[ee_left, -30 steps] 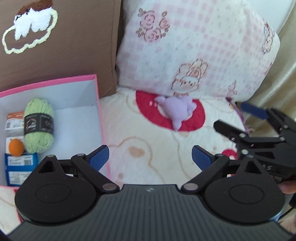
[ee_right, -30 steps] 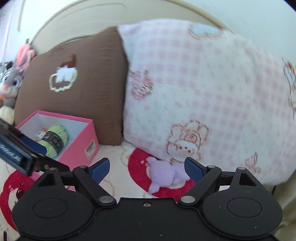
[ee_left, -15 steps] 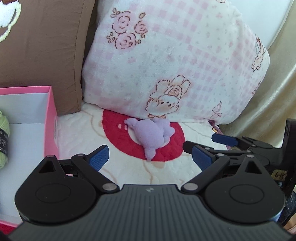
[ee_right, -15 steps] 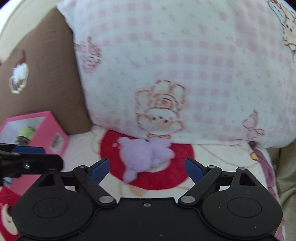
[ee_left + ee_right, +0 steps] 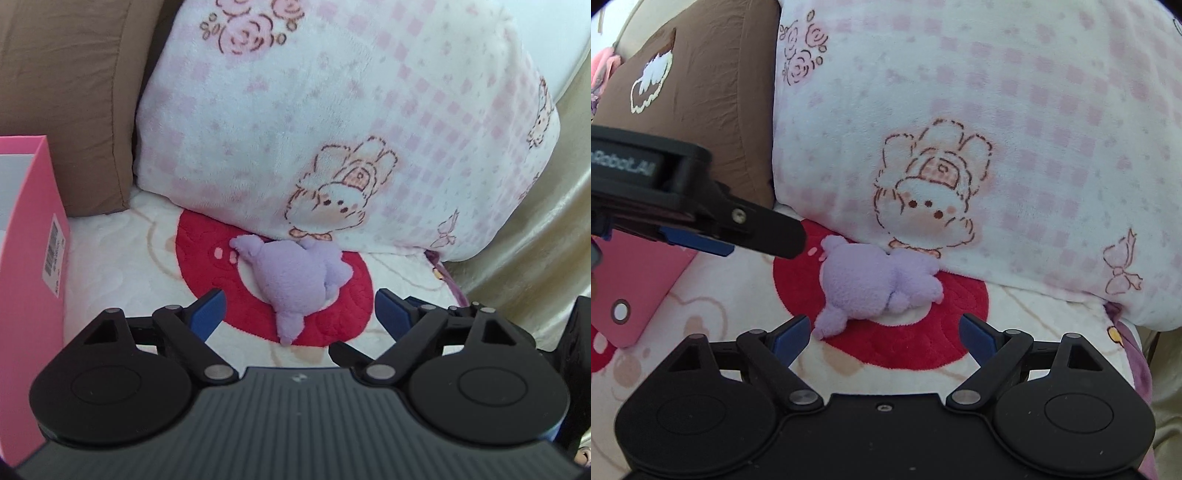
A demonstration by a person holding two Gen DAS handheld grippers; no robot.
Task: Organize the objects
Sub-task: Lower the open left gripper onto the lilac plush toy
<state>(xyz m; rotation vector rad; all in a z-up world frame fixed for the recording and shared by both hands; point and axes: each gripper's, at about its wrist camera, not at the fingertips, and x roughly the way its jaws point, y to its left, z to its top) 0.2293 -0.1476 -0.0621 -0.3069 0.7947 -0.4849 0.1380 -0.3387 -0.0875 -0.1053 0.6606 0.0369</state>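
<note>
Lying against the foot of the pink pillow, the plush sits clear for a pickup. Your left claw has just been narrowing, yet both it and the right claw gape apart just short of the plush, touching nothing.

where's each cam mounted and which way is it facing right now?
Left wrist: on the left gripper, angled down at the purple plush toy before the pink checked pillow; own open jaws, right gripper's edge beside.
Right wrist: on the right gripper, same downward aim; own open jaws, left gripper crossing its left side.
Shared: toy, pillow, brown cushion, pink box, red circle on blanket.
</note>
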